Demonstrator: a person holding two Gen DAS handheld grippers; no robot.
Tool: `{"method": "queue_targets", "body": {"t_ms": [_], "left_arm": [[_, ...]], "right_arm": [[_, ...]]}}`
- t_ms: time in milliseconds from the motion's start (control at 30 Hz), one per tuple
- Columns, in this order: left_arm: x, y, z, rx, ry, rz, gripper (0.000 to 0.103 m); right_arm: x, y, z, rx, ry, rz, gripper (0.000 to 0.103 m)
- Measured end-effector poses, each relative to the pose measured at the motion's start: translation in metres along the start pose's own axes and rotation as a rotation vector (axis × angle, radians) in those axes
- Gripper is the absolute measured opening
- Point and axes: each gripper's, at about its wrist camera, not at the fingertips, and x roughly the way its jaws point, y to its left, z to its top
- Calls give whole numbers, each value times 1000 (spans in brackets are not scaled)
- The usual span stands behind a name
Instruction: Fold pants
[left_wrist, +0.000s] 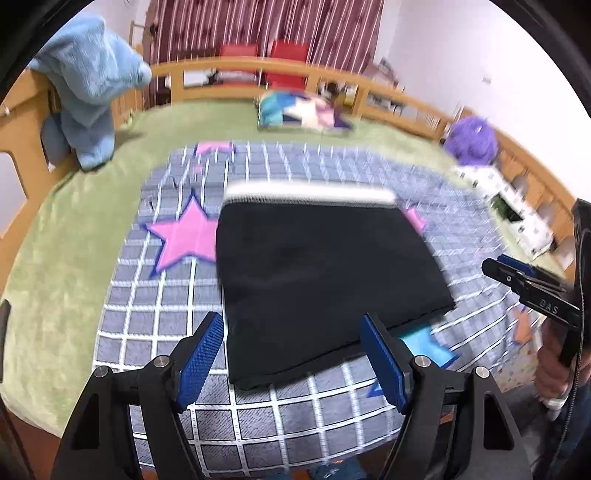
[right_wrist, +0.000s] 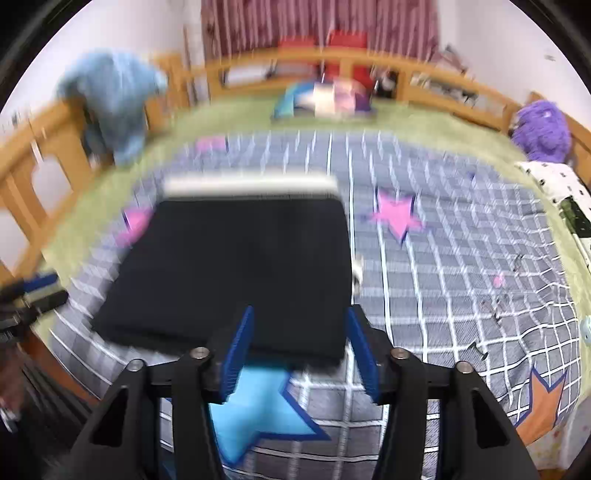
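Observation:
The black pants (left_wrist: 325, 277) lie folded into a rough square on the checked blanket (left_wrist: 155, 325), with a white waistband (left_wrist: 310, 192) at the far edge. They also show in the right wrist view (right_wrist: 236, 269). My left gripper (left_wrist: 295, 358) is open and empty, just above the near edge of the pants. My right gripper (right_wrist: 301, 352) is open and empty, at the near right corner of the pants. The right gripper also shows at the right edge of the left wrist view (left_wrist: 532, 291).
The blanket lies on a green bed (left_wrist: 44, 280) with a wooden rail (left_wrist: 236, 66). A light blue towel (left_wrist: 88, 96) hangs on the rail at the left. A colourful cushion (left_wrist: 303, 110) lies far back. A purple plush (left_wrist: 472, 140) sits at the right.

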Motion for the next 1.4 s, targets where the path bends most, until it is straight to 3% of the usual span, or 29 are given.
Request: {"method": "queue_targets", "body": {"t_ms": [33, 100, 167, 367, 500, 633, 833, 1400], "left_arm": [[-11, -2, 2, 2, -23, -2, 75], [-23, -4, 6, 1, -54, -1, 76], [-32, -6, 6, -9, -80, 7, 78], [-34, -23, 4, -20, -57, 34, 78], [-37, -33, 3, -4, -65, 58, 78], [-35, -36, 2, -8, -61, 75, 78], [-32, -40, 0, 6, -60, 104, 79], [-34, -45, 0, 15, -72, 91, 81]], "right_arm": [[-12, 2, 5, 21, -43, 9, 68], [-38, 9, 6, 49, -124, 13, 70], [-48, 17, 7, 50, -148, 10, 77], [-45, 40, 7, 29, -74, 9, 77], [-39, 47, 0, 18, -42, -71, 77], [-38, 42, -1, 28, -47, -74, 92], [-40, 39, 2, 57, -55, -73, 93], [-46, 42, 2, 61, -73, -74, 93]]}}
